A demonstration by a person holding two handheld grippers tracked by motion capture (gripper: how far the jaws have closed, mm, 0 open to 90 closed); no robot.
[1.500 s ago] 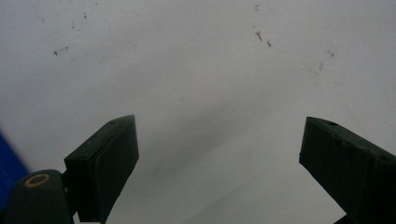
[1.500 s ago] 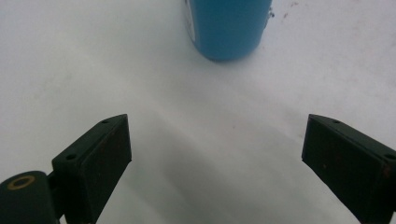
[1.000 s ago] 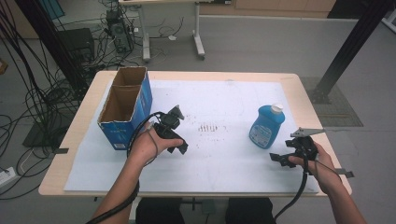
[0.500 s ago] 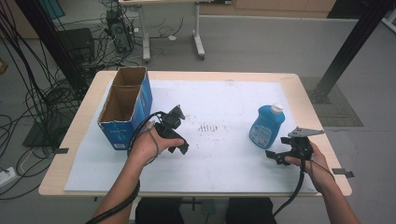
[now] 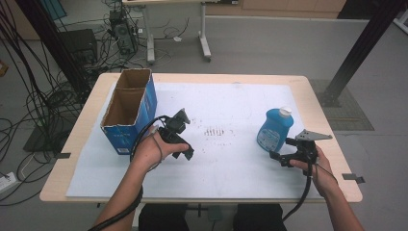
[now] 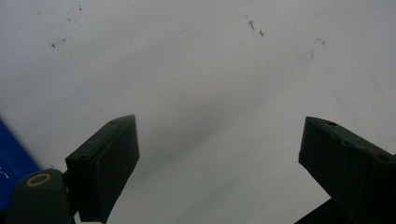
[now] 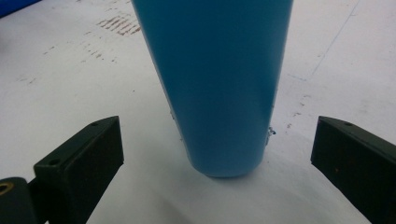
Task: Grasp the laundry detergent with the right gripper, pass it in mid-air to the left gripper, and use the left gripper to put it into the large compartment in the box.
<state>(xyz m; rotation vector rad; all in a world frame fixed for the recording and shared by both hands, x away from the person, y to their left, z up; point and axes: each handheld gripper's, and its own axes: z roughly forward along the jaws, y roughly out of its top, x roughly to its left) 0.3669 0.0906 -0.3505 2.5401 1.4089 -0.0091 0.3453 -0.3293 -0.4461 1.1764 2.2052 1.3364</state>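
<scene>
A blue bottle (image 5: 275, 129) with a white cap stands upright on the white mat at the right. My right gripper (image 5: 281, 151) sits low just in front of it, pointing at its base. In the right gripper view the bottle (image 7: 219, 84) rises just beyond the right gripper (image 7: 217, 126), whose jaws have just been opening and touch nothing. My left gripper (image 5: 185, 153) rests near the mat's middle left, beside an open cardboard box (image 5: 129, 109) with blue sides. The left gripper (image 6: 219, 123) stands open over bare mat.
The white mat (image 5: 231, 163) covers most of the wooden table (image 5: 72, 159). A patch of dark marks (image 5: 214, 131) lies on the mat between the two hands. Cables trail from both grippers toward the table's front edge. A black post stands off the table at the far right.
The right gripper has edged slightly left toward the bottle's base. The left hand and its gripper have stayed where they were.
</scene>
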